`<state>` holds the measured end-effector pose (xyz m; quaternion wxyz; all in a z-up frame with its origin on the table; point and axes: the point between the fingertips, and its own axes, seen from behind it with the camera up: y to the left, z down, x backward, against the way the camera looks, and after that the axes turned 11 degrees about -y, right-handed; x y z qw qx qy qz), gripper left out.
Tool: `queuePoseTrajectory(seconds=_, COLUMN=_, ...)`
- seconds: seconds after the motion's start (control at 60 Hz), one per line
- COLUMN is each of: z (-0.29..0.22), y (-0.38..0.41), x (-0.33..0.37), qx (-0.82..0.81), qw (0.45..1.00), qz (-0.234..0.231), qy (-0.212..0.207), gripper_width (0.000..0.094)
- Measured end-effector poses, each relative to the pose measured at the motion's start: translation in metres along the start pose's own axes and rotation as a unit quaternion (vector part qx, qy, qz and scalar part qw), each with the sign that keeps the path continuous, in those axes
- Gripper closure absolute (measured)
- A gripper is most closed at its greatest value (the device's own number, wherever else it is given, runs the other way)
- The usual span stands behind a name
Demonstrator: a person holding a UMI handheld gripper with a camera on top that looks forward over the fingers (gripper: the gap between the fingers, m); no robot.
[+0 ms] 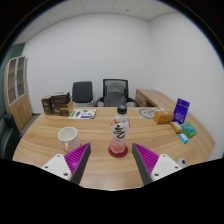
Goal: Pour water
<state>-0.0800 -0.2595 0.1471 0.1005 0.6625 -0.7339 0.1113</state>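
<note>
Gripper view, what is the tool (108, 160) doing?

— It is released: the two fingers stand spread apart, purple pads (76, 158) facing inward, with nothing pressed between them.

— And the bottle?

— The clear bottle (119, 133) stands upright on the bench (100, 172), its long axis vertical, cap pointing up. It sits on a red base just ahead of the fingers, in line with the gap between them, touching neither.

— Where is the cup?

— A white cup (67, 136) stands upright to the left of the bottle, near it but apart, open mouth up.

— Room to move?

— Bare wood lies between the fingers and the bottle, and between bottle and cup. The bench's near edge curves just under the fingers.

— What else is around?

— Beyond the bottle, papers (84, 114) and brown boxes (56, 103) sit at the far side. To the right are a purple box (181, 110), small teal items (187, 130) and a round dish (150, 114). Two office chairs (116, 93) stand behind the bench, a cabinet (15, 88) against the left wall.
</note>
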Motion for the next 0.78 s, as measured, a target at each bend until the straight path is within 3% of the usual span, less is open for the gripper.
queuePoseTrajectory(seconds=0.317, z=-0.014, y=0.013, x=0.149, qx=-0.003, qw=1.000, qz=0.008, qy=0.014, gripper_width=0.0078)
queuePoseTrajectory(seconds=0.567, z=-0.014, y=-0.003, x=0.189, qx=-0.008, qw=1.000, qz=0.028, qy=0.012, gripper_width=0.0079)
queuePoseTrajectory(seconds=0.783, z=-0.019, y=-0.003, x=0.197, qx=-0.016, qw=1.000, qz=0.016, qy=0.016, gripper_width=0.0080)
